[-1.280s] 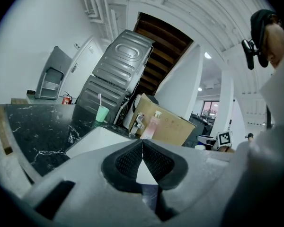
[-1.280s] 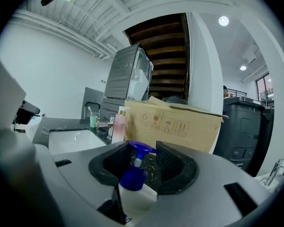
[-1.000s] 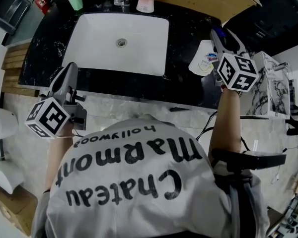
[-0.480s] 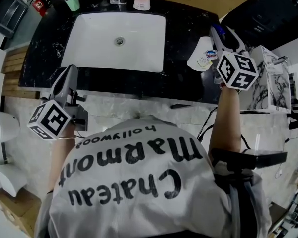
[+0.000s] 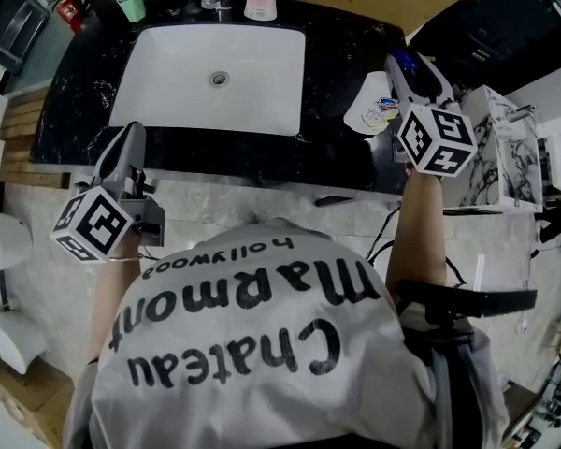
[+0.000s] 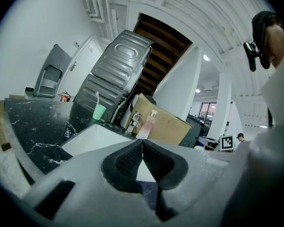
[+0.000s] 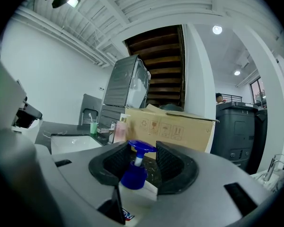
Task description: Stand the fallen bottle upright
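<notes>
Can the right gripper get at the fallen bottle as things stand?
Likely yes: the bottle already lies between the right gripper's parted jaws, pump pointing away, with nothing in the way.

The person wears a pale grey short-sleeved T-shirt (image 5: 252,344) printed in big black lettering "Chateau Marmont hollywood", and the left gripper (image 5: 131,131) and right gripper (image 5: 399,61) are alike: smooth grey moulded shells with black ribbed pads (image 6: 127,161) and, at the hand end, a white cube of black square markers (image 5: 92,224).
</notes>
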`<state>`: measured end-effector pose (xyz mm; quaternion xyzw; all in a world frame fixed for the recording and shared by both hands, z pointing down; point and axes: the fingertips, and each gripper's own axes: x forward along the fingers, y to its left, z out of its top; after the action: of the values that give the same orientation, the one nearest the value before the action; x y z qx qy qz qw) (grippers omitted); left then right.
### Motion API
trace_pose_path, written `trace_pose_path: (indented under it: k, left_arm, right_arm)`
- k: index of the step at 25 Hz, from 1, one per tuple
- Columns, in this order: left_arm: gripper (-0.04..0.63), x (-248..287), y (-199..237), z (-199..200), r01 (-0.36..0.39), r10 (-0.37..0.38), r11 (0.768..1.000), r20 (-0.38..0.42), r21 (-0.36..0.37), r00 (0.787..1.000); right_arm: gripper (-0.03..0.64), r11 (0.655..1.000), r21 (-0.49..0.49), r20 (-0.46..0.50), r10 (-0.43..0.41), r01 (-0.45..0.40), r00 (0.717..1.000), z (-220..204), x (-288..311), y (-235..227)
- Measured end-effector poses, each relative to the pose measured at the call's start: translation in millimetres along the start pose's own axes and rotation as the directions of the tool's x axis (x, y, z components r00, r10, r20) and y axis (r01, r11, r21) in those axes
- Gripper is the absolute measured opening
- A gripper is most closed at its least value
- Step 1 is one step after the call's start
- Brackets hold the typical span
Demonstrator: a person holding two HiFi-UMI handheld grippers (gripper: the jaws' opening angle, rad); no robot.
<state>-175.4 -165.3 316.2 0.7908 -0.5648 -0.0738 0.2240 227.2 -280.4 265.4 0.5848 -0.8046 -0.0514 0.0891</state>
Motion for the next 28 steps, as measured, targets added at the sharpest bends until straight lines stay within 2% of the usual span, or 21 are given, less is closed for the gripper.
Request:
trace_pose_path:
  k: [28]
  left_arm:
    - [0.014, -6.4, 9.3, 5.0, -0.028, 0.028, 1.000, 0.009, -0.003, 1.000]
  right_arm:
    - [0.160, 1.000, -0.014, 0.018, 0.013, -0.013, 1.000, 0.9, -8.7, 18.4]
